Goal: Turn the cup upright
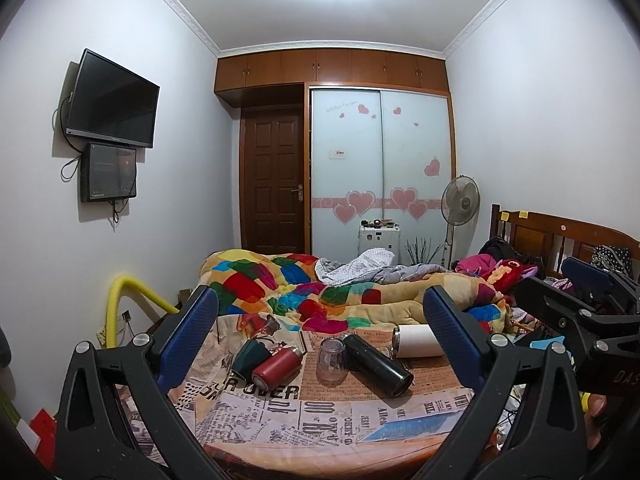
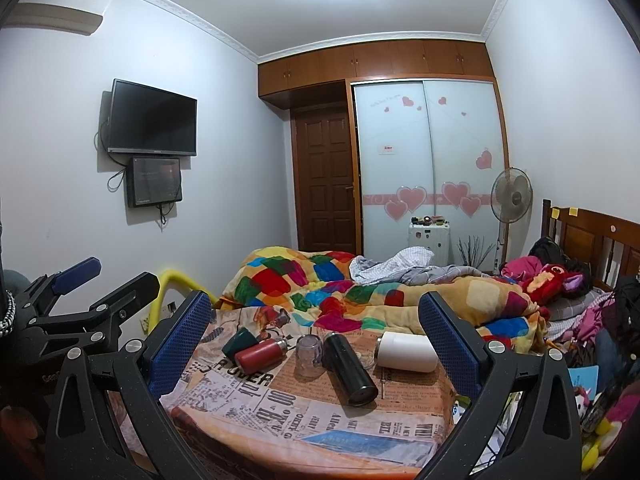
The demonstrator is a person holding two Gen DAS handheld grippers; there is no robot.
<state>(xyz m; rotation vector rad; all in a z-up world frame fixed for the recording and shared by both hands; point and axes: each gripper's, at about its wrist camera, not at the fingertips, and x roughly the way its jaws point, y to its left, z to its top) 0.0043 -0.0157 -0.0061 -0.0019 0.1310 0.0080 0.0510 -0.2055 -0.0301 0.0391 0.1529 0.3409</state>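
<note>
A clear plastic cup [image 1: 331,365] stands upside down on the newspaper-print tablecloth [image 1: 280,416]; it also shows in the right wrist view [image 2: 308,355]. Around it lie a dark green cup [image 1: 245,354], a red flask [image 1: 277,367], a black flask [image 1: 378,364] and a white tumbler [image 1: 418,341], all on their sides. My left gripper [image 1: 320,336] is open and empty, held back from the table. My right gripper [image 2: 316,332] is open and empty too, and shows at the right of the left wrist view [image 1: 560,284]. The left gripper shows at the left of the right wrist view [image 2: 108,276].
Behind the table is a bed with a colourful patchwork blanket [image 1: 320,292] and a wooden headboard [image 1: 560,236]. A yellow padded rail [image 1: 128,300] stands at the left. A standing fan [image 1: 460,200], a wardrobe and a door are at the far wall.
</note>
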